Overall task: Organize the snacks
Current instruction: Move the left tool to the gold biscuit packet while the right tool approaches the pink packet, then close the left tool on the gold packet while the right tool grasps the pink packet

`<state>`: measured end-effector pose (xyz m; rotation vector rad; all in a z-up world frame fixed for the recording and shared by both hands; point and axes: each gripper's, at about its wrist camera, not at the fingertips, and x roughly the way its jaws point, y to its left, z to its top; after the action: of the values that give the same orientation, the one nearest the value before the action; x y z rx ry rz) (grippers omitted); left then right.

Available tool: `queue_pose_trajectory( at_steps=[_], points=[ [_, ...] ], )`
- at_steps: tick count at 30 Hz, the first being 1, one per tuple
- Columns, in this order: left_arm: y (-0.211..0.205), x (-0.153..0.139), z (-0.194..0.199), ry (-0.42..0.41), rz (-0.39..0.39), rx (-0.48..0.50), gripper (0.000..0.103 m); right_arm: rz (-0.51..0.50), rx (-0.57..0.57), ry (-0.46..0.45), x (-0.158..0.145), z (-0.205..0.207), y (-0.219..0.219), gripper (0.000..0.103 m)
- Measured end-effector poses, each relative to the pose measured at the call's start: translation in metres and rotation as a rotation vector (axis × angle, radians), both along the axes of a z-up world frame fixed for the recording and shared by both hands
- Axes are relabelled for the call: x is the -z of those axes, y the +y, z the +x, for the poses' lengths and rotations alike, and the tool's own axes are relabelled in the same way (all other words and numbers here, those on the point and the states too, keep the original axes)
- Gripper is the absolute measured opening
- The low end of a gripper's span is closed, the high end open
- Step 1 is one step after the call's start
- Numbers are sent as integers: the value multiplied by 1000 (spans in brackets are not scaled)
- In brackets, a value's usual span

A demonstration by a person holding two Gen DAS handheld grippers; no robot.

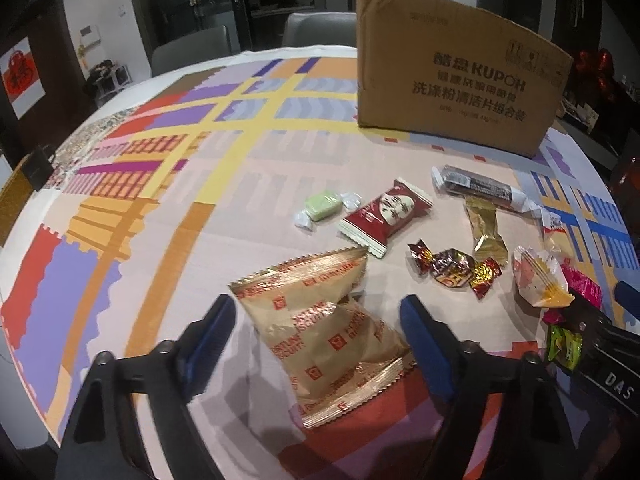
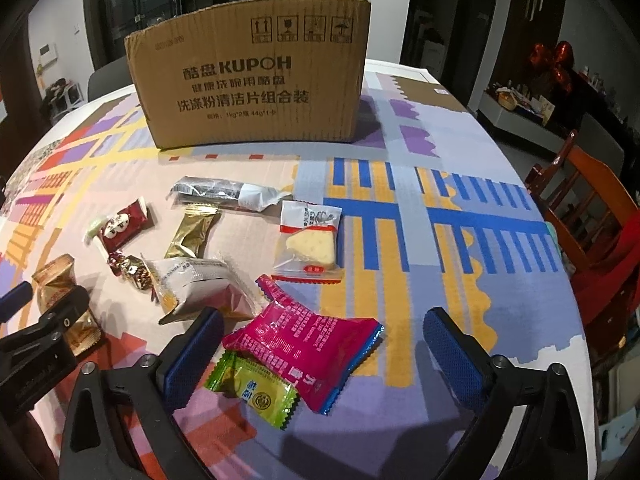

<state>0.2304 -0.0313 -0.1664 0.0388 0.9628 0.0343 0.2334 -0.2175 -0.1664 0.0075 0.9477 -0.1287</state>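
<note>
Wrapped snacks lie scattered on the patterned tablecloth in front of a brown cardboard box (image 1: 460, 92), also in the right wrist view (image 2: 252, 80). My left gripper (image 1: 320, 320) is open, with a gold biscuit packet (image 1: 324, 336) lying between its fingers on the table. My right gripper (image 2: 324, 340) is open over a pink packet (image 2: 304, 344) and a green sachet (image 2: 256, 388). Further off lie a red packet (image 1: 384, 216), a green candy (image 1: 324, 208), a dark bar (image 1: 480, 184), a gold wrapper (image 2: 192, 232) and a cracker pack (image 2: 310, 240).
Foil candies (image 1: 456, 268) and a white-orange packet (image 2: 200, 284) lie mid-table. The round table's edge curves close on the left (image 1: 24, 320) and right (image 2: 576, 320). A wooden chair (image 2: 588, 208) stands to the right, grey chairs (image 1: 192, 48) behind the table.
</note>
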Motion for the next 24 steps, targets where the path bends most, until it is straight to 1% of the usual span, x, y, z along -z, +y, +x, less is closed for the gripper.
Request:
queue_pose_trajectory(
  at_steps=[4, 7, 11, 13, 15, 17, 18, 23, 24],
  points=[
    [-3, 5, 2, 23, -8, 20, 62, 29, 3, 33, 8, 4, -2, 87],
    [-3, 7, 2, 31, -18, 32, 58, 58, 8, 53, 12, 6, -5, 79],
    [-4, 6, 2, 25, -17, 43, 52, 77, 3, 55, 14, 6, -5, 72],
    [-6, 5, 0, 19, -17, 54, 46, 82, -1, 52, 14, 5, -4, 69],
    [-8, 4, -1, 13, -16, 63, 46, 89, 0, 50, 14, 5, -5, 68],
    [-10, 3, -2, 10, -17, 71, 45, 100, 2, 47, 13, 4, -6, 65],
    [-10, 2, -3, 8, -17, 74, 45, 104, 4, 44, 13, 4, -7, 62],
    [-12, -5, -6, -18, -13, 84, 43, 123, 8, 32, 8, 1, -10, 59],
    [-12, -7, -7, -23, -13, 84, 43, 125, 5, 27, 7, 1, -10, 56]
  ],
)
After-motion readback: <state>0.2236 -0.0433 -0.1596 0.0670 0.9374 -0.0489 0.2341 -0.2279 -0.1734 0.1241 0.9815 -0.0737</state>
